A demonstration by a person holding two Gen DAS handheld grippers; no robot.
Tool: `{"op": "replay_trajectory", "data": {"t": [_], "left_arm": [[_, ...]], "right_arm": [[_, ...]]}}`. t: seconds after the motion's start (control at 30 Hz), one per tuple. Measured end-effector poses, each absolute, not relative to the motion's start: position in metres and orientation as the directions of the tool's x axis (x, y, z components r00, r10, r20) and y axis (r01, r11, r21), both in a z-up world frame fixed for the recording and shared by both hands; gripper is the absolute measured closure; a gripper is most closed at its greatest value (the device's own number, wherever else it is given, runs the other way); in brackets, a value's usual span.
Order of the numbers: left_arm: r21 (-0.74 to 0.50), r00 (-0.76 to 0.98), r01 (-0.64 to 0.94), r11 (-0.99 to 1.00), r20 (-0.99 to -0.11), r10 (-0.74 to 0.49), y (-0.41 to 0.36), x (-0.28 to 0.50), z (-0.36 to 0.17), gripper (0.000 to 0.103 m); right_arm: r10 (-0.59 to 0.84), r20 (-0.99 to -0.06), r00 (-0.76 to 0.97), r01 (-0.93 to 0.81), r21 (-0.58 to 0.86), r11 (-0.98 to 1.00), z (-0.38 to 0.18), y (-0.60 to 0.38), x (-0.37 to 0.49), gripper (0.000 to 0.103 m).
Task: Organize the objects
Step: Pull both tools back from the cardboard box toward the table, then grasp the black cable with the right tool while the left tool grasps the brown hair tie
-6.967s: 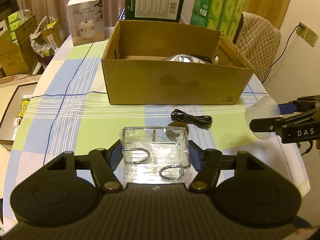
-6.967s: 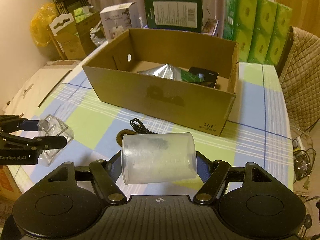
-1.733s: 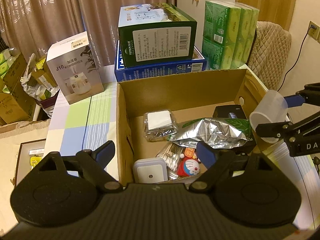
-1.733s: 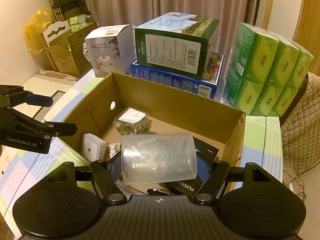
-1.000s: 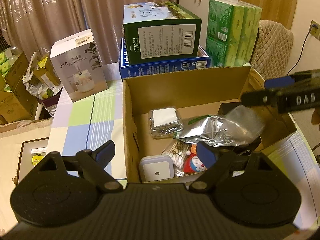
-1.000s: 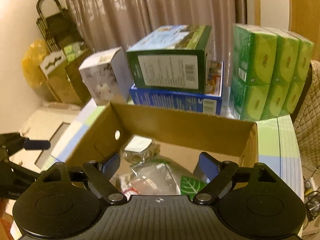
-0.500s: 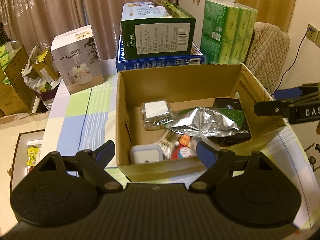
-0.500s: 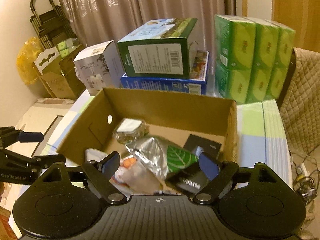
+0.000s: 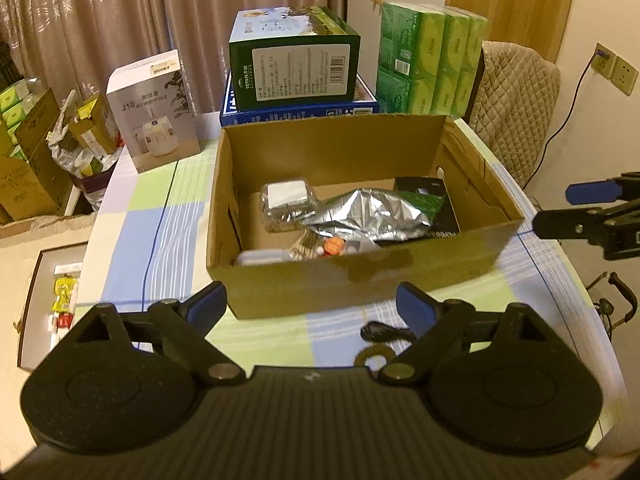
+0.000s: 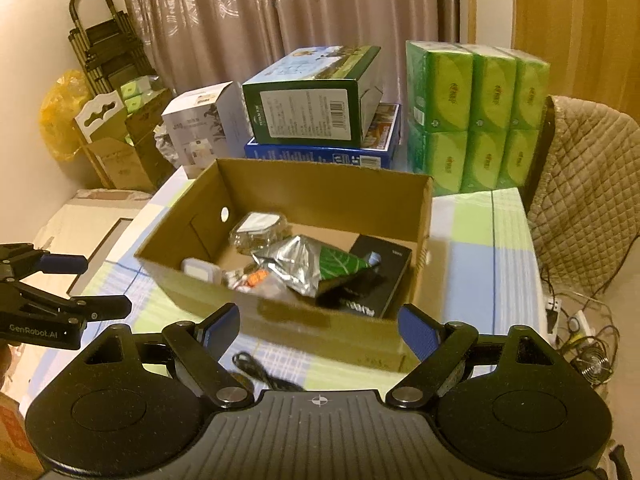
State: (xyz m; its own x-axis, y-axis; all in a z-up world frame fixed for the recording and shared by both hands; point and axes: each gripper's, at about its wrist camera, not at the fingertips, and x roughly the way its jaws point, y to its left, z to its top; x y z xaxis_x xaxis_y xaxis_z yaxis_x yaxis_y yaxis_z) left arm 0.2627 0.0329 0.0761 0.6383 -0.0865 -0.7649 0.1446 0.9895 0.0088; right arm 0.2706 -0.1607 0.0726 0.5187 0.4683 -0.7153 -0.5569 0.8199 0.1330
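Cardboard box point(image 9: 360, 276) sits on the checked tablecloth point(image 9: 160, 224) straight ahead of both your grippers, top open. Nearest you, your left gripper point(image 9: 312, 306) has its blue-padded jaws spread wide with nothing between them; just past its fingertips a black cable point(image 9: 386, 332) lies coiled on the cloth in front of the box, touching neither finger. Your right gripper point(image 10: 320, 326) is likewise spread wide and holds nothing, and the same cable shows just beyond its left finger point(image 10: 218, 326). In the right wrist view the left tool's side reads "GenRobot.AI".

Inside the box, near the front wall, you have a white square container point(image 9: 260, 257) and a small orange-and-white item point(image 9: 334, 246), too blurred to name. Behind them lies a crinkled silver foil pouch point(image 9: 368, 216) with a green leaf print, resting partly on a black flat box point(image 10: 380, 276) whose white lettering is too blurred for you to read. A clear wrapped pack point(image 9: 288, 200) with a white square top sits toward the back left.

Beyond the box, a white carton point(image 9: 154, 112) reads "J10", with smaller print you cannot make out. A green carton point(image 9: 296, 66) with a barcode label stands on a flat blue box point(image 9: 296, 114). To its right rises a stack of green tissue packs point(image 9: 432, 64), and a quilted chair back point(image 9: 516, 104) stands behind the table's right side.
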Motion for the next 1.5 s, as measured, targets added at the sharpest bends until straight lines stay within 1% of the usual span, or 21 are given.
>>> {"op": "replay_trajectory", "data": {"t": [0.27, 0.43, 0.87, 1.33, 1.5], "left_arm": [[0.003, 0.635, 0.141, 0.990, -0.767, -0.088, 0.025, 0.219, 0.073, 0.008], [-0.009, 0.629, 0.137, 0.991, -0.771, -0.094, 0.021, 0.195, 0.067, 0.001], [-0.022, 0.618, 0.133, 0.991, -0.780, -0.101, 0.018, 0.168, 0.056, 0.001], [-0.034, 0.606, 0.132, 0.991, -0.788, -0.107, 0.019, 0.170, 0.041, 0.001], [-0.039, 0.594, 0.143, 0.989, -0.796, -0.117, 0.019, 0.177, 0.028, 0.001]], "right_arm": [[0.475, -0.706, 0.525, -0.555, 0.139, 0.820, 0.074, -0.184, 0.231, 0.019], [0.475, -0.715, 0.513, -0.549, 0.152, 0.822, 0.066, -0.195, 0.213, 0.019], [0.461, -0.741, 0.488, -0.547, 0.153, 0.823, 0.042, -0.208, 0.189, 0.019], [0.455, -0.754, 0.475, -0.560, 0.139, 0.816, 0.024, -0.206, 0.191, 0.019], [0.452, -0.758, 0.470, -0.594, 0.107, 0.797, 0.012, -0.197, 0.196, 0.020]]}}
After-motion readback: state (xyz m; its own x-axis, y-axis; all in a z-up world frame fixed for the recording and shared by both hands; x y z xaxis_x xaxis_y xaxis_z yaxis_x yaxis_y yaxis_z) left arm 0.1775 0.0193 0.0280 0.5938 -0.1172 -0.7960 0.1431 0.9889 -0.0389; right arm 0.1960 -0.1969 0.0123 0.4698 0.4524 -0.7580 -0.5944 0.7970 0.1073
